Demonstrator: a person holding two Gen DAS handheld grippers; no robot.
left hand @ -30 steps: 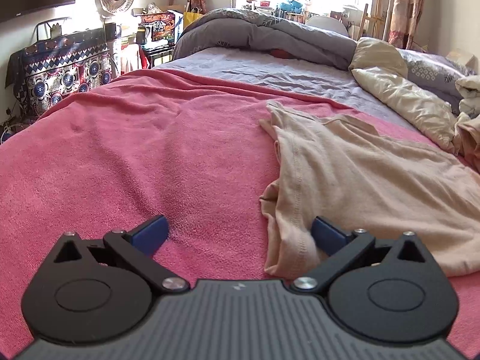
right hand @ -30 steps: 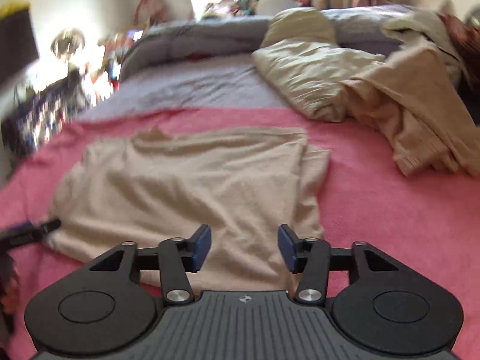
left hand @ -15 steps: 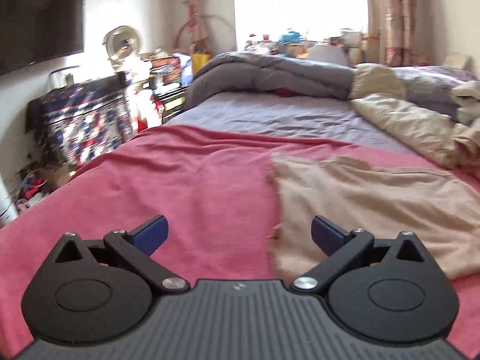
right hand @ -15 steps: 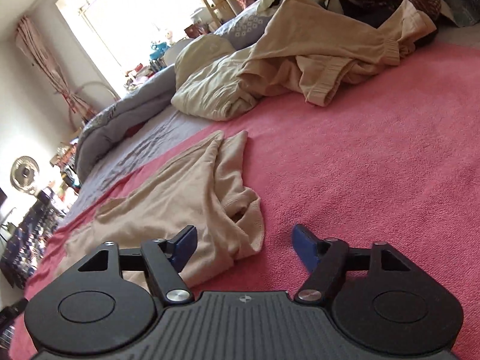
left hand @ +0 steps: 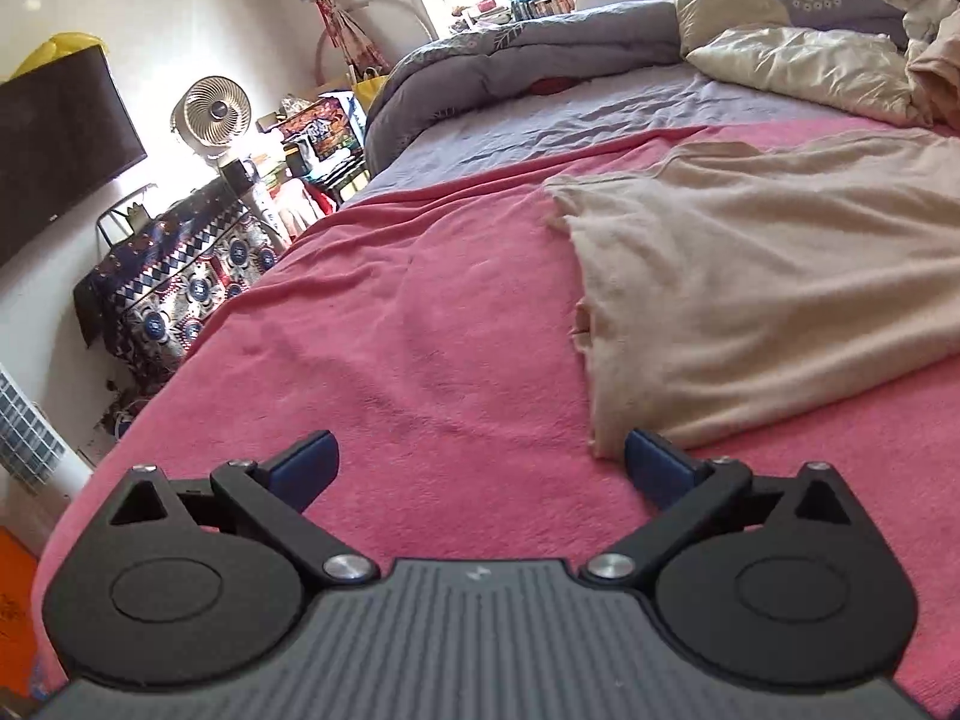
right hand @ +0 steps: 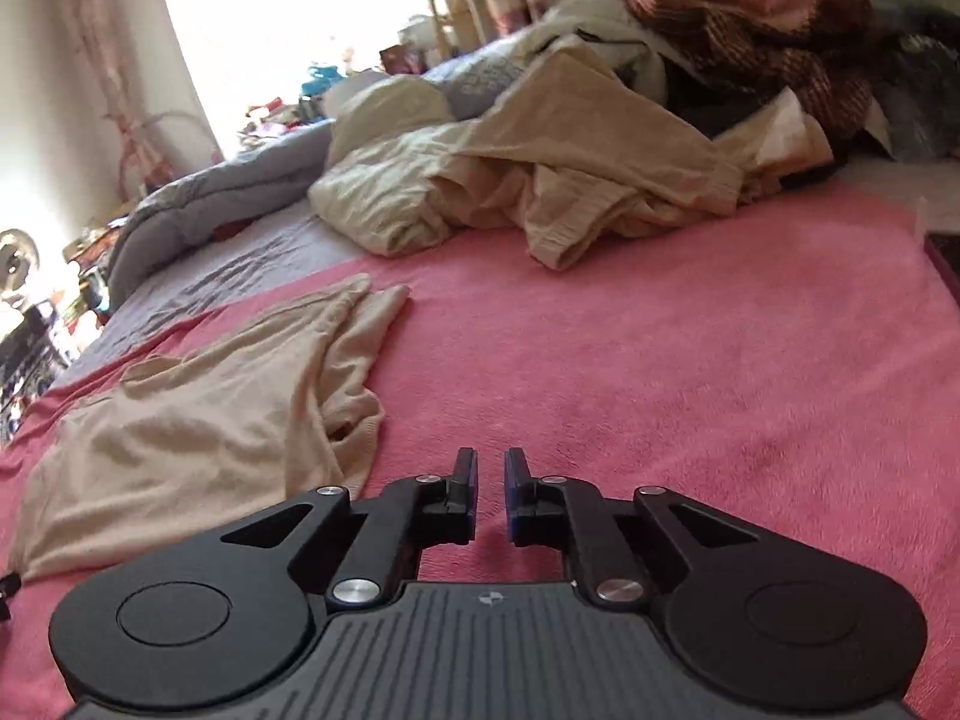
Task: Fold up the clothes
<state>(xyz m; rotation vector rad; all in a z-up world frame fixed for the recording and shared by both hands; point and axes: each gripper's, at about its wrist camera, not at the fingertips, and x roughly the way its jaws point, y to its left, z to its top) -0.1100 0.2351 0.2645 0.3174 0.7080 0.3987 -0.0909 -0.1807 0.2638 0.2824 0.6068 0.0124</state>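
A beige garment [left hand: 750, 300] lies spread flat on the pink blanket [left hand: 420, 330]. My left gripper [left hand: 480, 456] is wide open and low over the blanket. Its right fingertip [left hand: 651, 459] sits at the garment's near left corner, and nothing is between the jaws. In the right wrist view the same garment [right hand: 210, 420] lies to the left, its right edge bunched into folds. My right gripper [right hand: 491, 468] hovers over bare pink blanket [right hand: 690, 360] just right of that edge. Its jaws are closing, with a narrow gap left and nothing between them.
A heap of beige and dark clothes [right hand: 600, 168] sits at the far right of the bed. A grey quilt [left hand: 510, 66] and a cream duvet [left hand: 798, 66] lie at the head. Beyond the left bed edge stand a fan [left hand: 217, 111] and a patterned cloth-covered table [left hand: 180, 276].
The right gripper's jaws went from wide apart to nearly together, and it shifted from over the garment to the blanket beside it. The left gripper rolled and stayed open at the garment's corner.
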